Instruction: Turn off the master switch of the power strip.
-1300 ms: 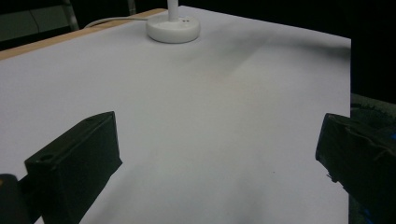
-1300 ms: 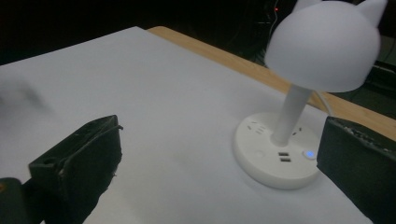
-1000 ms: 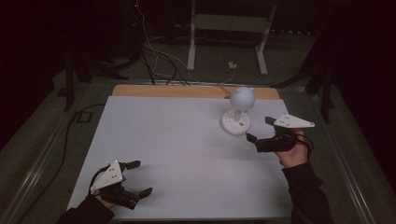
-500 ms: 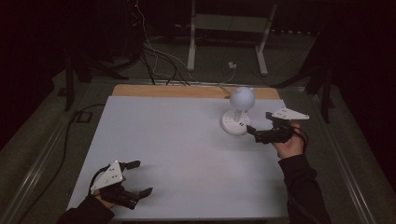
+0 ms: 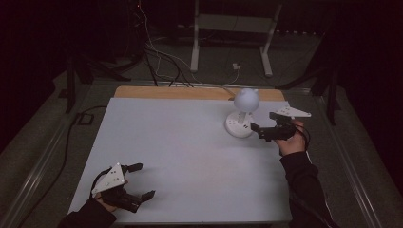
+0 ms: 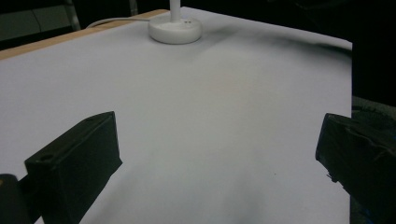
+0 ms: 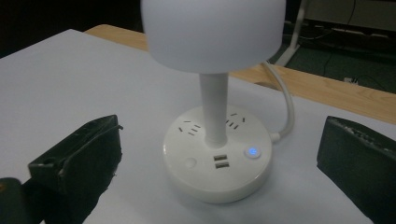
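Place: a dim lab or recording room.
Desk [image 5: 190,156]: covered with a plain white sheet.
Floor: loose cables [image 5: 161,57] at the far side.
Far end: a metal stand [image 5: 233,28].

Lamp [image 5: 244,114] is set on table [image 5: 180,142], far right area, cable [image 5: 223,88] led off behind it. Right gripper [image 5: 259,130] is held just right of lamp base. Left gripper [image 5: 142,180] is positioned at near left corner, well apart.
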Available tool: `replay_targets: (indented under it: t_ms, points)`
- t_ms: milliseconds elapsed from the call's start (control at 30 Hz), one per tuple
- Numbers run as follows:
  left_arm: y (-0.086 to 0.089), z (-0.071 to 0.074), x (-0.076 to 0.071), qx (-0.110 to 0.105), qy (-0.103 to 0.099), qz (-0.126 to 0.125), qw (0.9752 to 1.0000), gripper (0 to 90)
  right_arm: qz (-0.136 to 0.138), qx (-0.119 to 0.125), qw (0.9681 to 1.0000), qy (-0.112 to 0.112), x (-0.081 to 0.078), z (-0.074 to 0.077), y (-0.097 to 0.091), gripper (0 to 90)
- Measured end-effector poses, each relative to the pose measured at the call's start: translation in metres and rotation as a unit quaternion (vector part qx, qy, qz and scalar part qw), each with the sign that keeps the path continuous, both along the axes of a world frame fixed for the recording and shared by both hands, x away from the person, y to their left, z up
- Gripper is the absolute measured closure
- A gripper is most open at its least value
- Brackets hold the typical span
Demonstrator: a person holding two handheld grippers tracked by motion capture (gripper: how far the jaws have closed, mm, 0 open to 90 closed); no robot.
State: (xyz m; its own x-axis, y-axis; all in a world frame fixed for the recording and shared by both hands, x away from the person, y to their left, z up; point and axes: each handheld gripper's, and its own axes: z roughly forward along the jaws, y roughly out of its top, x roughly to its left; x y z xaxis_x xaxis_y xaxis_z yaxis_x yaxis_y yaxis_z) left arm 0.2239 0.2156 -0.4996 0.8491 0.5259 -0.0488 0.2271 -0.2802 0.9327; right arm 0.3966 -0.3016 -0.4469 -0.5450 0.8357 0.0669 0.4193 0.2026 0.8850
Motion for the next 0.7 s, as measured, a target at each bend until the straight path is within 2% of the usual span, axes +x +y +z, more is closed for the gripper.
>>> replay_targets:
  t_ms: [133, 233, 300, 367, 433, 667, 700]
  points:
    - [0.000, 0.000, 0.000, -0.001, -0.001, -0.001, 1.0000, 0.4, -0.020, 0.005, 0.9998, 0.001, 0.005, -0.006, 0.000, 0.0]
    - [0.000, 0.000, 0.000, 0.000, 0.000, -0.001, 1.0000, 0.4, -0.041, 0.013, 0.9989, 0.016, 0.013, -0.013, -0.002, 0.0]
    - [0.000, 0.000, 0.000, 0.000, 0.000, -0.001, 1.0000, 0.4, -0.054, 0.013, 0.9981, 0.027, 0.015, -0.016, -0.002, 7.0]
    - [0.000, 0.000, 0.000, -0.002, 0.000, -0.001, 1.0000, 0.4, -0.064, 0.022, 0.9972, 0.033, 0.018, -0.019, -0.002, 7.4]
    - [0.000, 0.000, 0.000, -0.001, 0.000, -0.001, 1.0000, 0.4, -0.074, 0.029, 0.9962, 0.035, 0.020, -0.020, -0.002, 13.1]
    - [0.000, 0.000, 0.000, -0.001, -0.001, -0.001, 1.0000, 0.4, -0.094, 0.030, 0.9944, 0.036, 0.026, -0.024, 0.001, 24.0]
    - [0.000, 0.000, 0.000, -0.002, -0.001, -0.001, 1.0000, 0.4, -0.100, 0.030, 0.9941, 0.031, 0.026, -0.025, 0.001, 26.0]
